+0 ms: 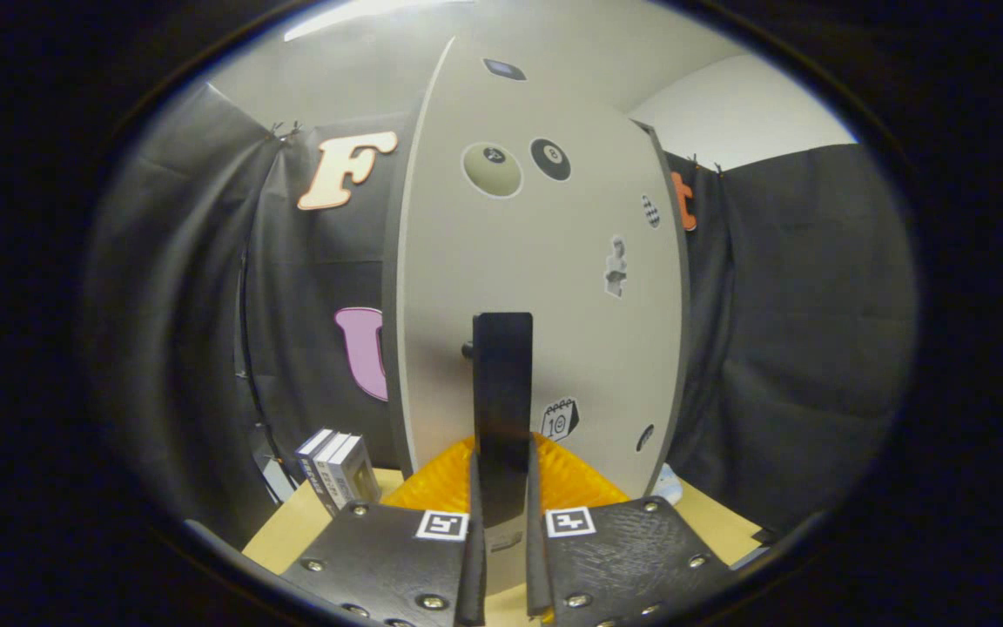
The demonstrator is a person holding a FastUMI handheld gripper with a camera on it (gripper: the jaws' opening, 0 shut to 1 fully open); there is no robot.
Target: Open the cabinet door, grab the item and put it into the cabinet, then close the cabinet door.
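Two gripper [501, 522] fingers [472, 557] stand close together at the near edge of the desk [292, 531], clenched on a dark upright handle [502, 401] that runs up between them. Both fingers appear to press against its sides. That handle is fixed to the pale cabinet door [536, 287], which rises just ahead of the fingers and bears several stickers: two billiard balls [493, 168] high up, a small bust [615, 266] toward its right edge, a calendar page [559, 419] low beside the handle. Whether the door is fully closed or slightly ajar cannot be told, and the cabinet's inside is hidden behind it.

An orange ribbed item [440, 483] lies on the desk at the foot of the door, just beyond the fingers and spreading to both sides of them. A small stack of boxes [336, 470] stands upright toward the desk's left edge, apart from the orange item. Something small and pale blue [667, 483] sits by the door's lower right corner; what it is cannot be made out.
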